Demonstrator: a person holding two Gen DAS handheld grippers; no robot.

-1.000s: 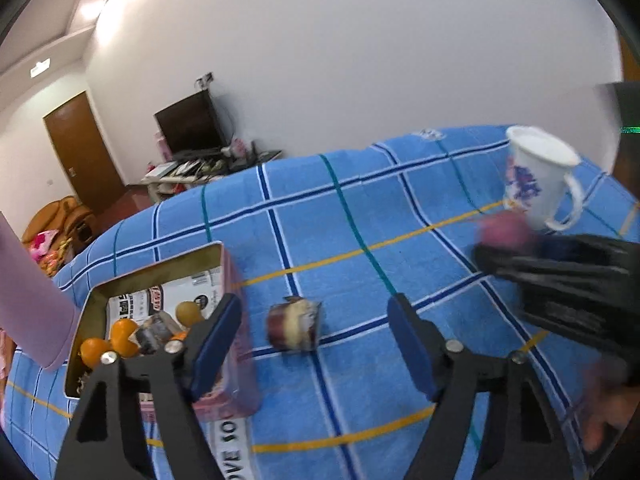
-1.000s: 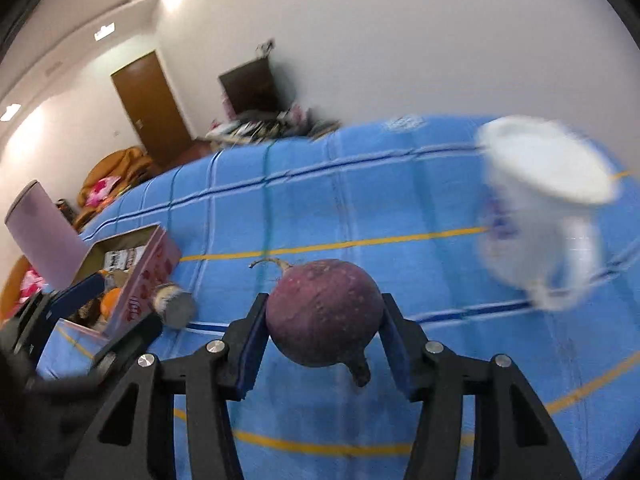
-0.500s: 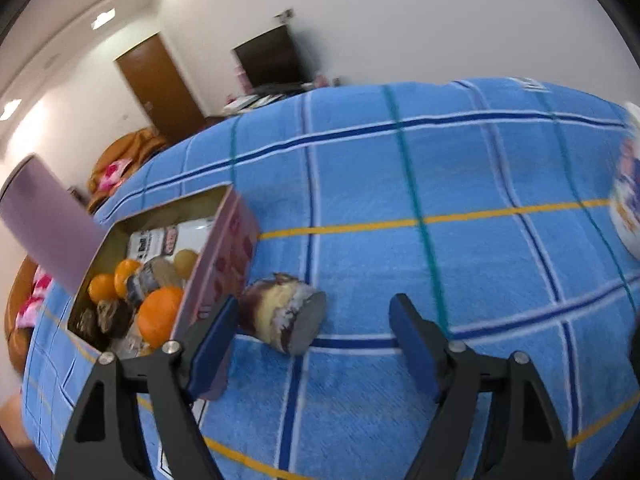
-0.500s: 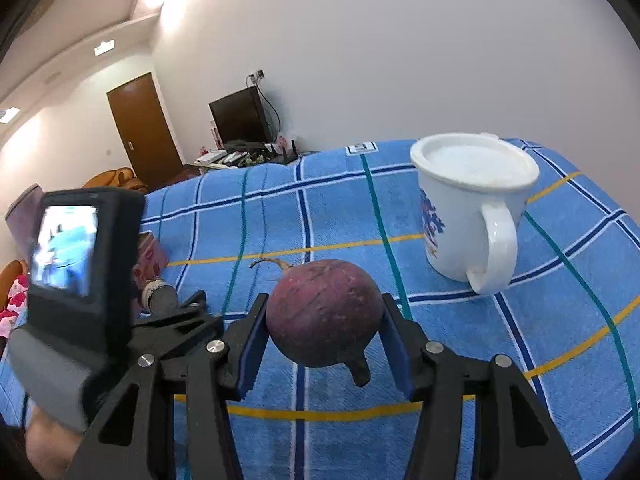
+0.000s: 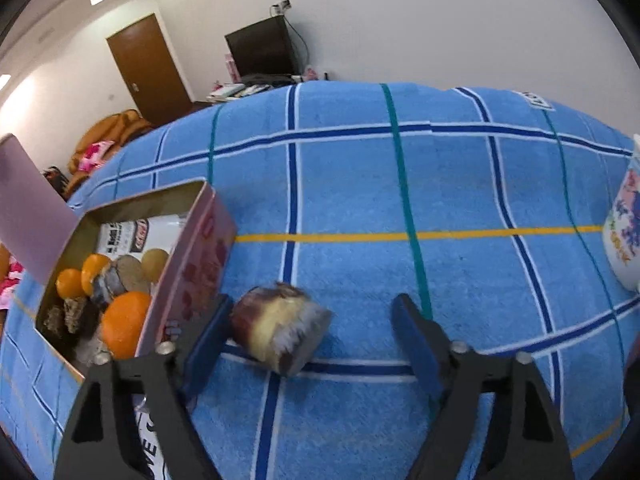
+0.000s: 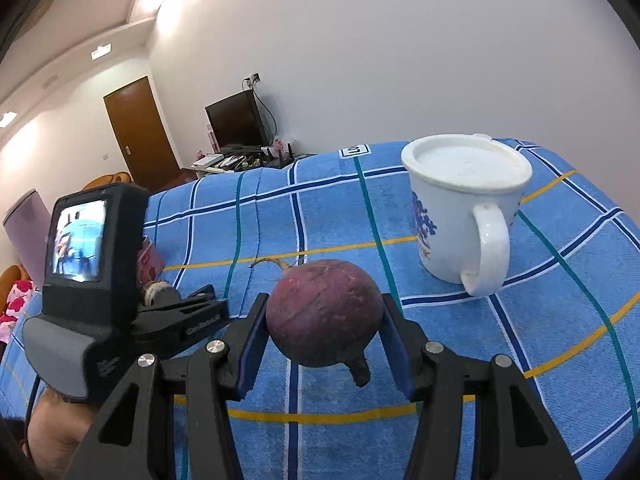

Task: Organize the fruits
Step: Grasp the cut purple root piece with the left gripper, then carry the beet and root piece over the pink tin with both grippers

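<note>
A cut chunk (image 5: 280, 332) with purple skin and yellow flesh lies on the blue checked cloth (image 5: 360, 184). It sits between the jaws of my left gripper (image 5: 310, 336), close to the left pad and well clear of the right one. Those jaws are closing. To its left stands a pink tin box (image 5: 192, 248) holding oranges (image 5: 124, 324) and several other pieces. My right gripper (image 6: 323, 320) is shut on a round purple fruit (image 6: 324, 300) with a thin stalk, held above the cloth. The left gripper (image 6: 188, 312) and the chunk (image 6: 158, 290) also show at the left of the right wrist view.
A white lidded mug (image 6: 460, 216) with a blue pattern stands on the cloth to the right, and its side (image 5: 624, 240) shows at the left wrist view's right edge. The box's pink lid (image 5: 28, 216) leans up at far left. A person's hand (image 6: 52, 428) holds the left gripper.
My left gripper tipped down and came in over the chunk, which now lies between narrower jaws. The right gripper drifted sideways at first with the purple fruit, then held still.
</note>
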